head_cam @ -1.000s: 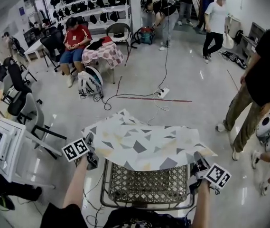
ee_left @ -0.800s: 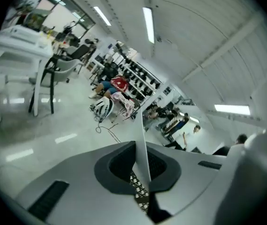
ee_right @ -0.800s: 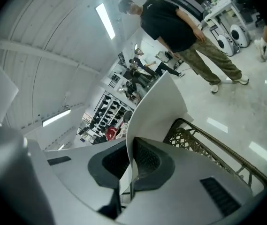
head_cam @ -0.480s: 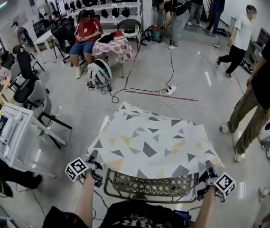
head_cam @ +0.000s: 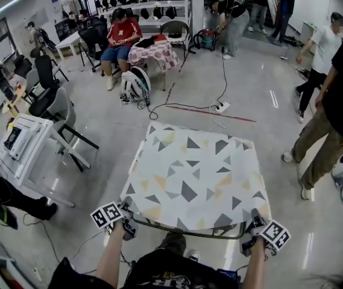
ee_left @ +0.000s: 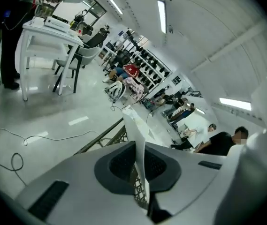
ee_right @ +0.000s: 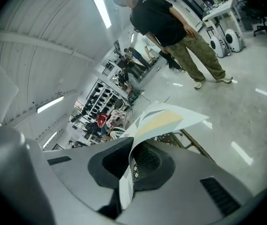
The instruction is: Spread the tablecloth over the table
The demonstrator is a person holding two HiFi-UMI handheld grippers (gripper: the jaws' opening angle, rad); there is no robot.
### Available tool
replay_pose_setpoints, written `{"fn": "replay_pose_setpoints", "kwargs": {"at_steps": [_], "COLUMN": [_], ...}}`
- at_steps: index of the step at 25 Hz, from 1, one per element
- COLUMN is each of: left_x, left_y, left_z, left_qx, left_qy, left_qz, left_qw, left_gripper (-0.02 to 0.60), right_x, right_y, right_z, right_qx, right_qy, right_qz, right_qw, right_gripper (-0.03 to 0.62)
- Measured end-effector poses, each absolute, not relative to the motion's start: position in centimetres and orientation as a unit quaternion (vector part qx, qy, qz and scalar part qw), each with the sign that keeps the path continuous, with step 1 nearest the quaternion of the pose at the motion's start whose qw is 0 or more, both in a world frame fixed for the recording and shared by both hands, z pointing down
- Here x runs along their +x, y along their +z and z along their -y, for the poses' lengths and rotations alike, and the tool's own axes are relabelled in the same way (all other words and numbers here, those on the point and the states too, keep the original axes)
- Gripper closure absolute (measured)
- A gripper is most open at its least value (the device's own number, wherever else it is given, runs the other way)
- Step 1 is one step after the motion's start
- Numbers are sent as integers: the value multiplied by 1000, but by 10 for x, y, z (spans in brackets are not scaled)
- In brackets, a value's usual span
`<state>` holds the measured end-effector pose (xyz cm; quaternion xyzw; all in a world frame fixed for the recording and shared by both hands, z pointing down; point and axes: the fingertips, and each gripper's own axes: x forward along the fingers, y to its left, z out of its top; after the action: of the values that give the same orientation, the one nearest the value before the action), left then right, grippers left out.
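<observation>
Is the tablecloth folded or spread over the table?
Spread. The tablecloth lies open, covering the table; the left gripper and right gripper hold its near corners.

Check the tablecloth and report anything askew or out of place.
Nothing torn or spilled. The white tablecloth with grey and yellow triangles lies flat over the metal-framed table, except its near edge: the left gripper and right gripper each pinch a near corner, and the right corner curls over past the jaws.

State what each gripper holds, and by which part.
Both hold the tablecloth: the left gripper is shut on its near-left corner, the right gripper on its near-right corner.
</observation>
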<state>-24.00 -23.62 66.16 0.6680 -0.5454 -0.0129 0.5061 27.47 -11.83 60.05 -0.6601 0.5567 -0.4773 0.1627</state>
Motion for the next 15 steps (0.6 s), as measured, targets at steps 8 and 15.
{"fn": "replay_pose_setpoints", "kwargs": {"at_steps": [8, 15], "left_x": [-189, -192], "left_y": [694, 715], "left_z": [220, 199], "left_qx": [696, 684], "left_qy": [172, 318], "left_qz": [558, 564], "left_qw": [418, 335], "left_gripper": [561, 561], "right_x": [286, 307], "right_y": [643, 692], "right_z": [126, 103], "right_qx": [-639, -642], "right_qy": [-503, -517], "right_qz": [-577, -565], "right_qw": [72, -9], "right_gripper": [577, 577]}}
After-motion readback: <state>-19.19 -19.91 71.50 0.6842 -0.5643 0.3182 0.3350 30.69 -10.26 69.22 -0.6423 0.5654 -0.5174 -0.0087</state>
